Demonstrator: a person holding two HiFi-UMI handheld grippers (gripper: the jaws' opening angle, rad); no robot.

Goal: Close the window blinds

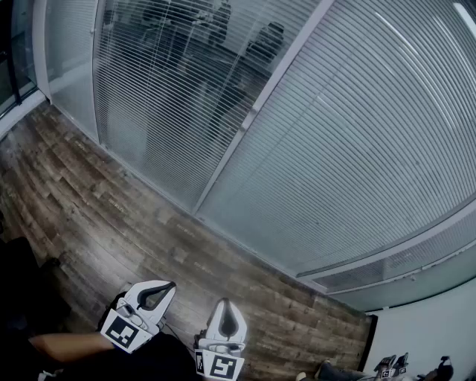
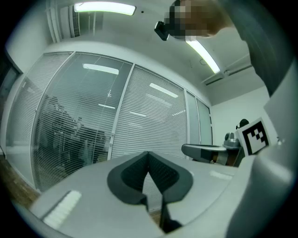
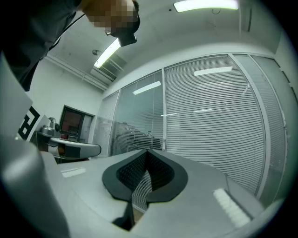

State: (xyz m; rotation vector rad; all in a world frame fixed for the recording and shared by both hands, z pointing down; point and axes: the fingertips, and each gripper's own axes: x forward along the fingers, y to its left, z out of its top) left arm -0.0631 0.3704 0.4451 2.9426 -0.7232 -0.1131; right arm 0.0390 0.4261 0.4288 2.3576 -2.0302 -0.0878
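Though seemingly part-open, blinds; left gripper, right gripper.

Office, glass partitions with blinds, strip ceiling lights

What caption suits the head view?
Shut, empty left gripper and right gripper above wooden floor, facing a see-through left blind and closed right blind.

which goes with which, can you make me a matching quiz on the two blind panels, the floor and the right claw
Sides as in the head view.
1 left blind panel
2 right blind panel
3 floor
4 right claw

a dark wood planks
b shut, nothing in it
c see-through between the slats
d slats shut, opaque

Pairs: 1-c, 2-d, 3-a, 4-b
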